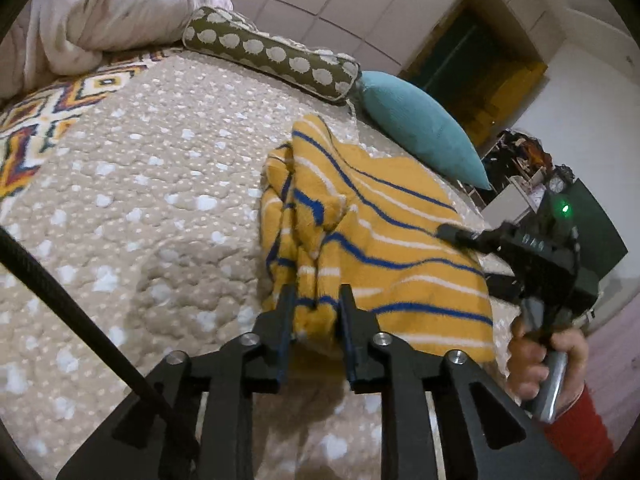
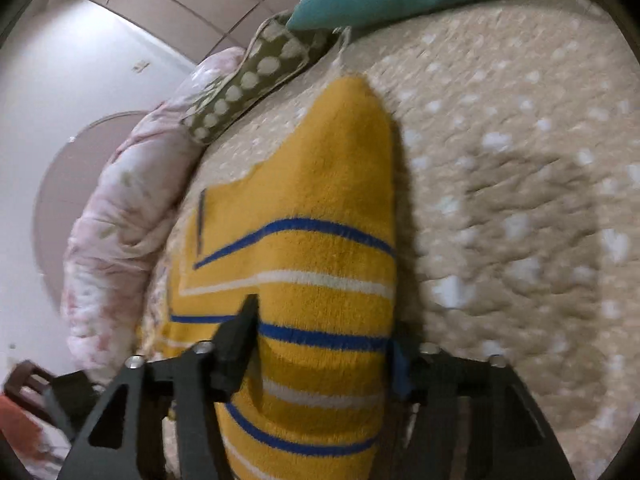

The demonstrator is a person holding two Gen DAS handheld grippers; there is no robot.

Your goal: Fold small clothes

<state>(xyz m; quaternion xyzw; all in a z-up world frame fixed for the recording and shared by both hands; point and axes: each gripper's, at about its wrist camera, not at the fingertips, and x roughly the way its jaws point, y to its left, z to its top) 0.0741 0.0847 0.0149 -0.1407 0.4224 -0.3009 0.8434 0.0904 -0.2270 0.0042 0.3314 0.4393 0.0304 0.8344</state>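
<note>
Two tongs on striped yellow garment [image 1: 384, 248] on bed [image 1: 160, 208], left tongs [image 1: 316, 300] clamped on bunched edge, right tongs [image 2: 320, 336] apart, straddling the fabric.

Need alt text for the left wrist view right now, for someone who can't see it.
The left gripper pinches a bunched edge of a yellow striped garment lying on a beige dotted bedspread. The right gripper touches the garment's far side, with a teal pillow behind.
</note>
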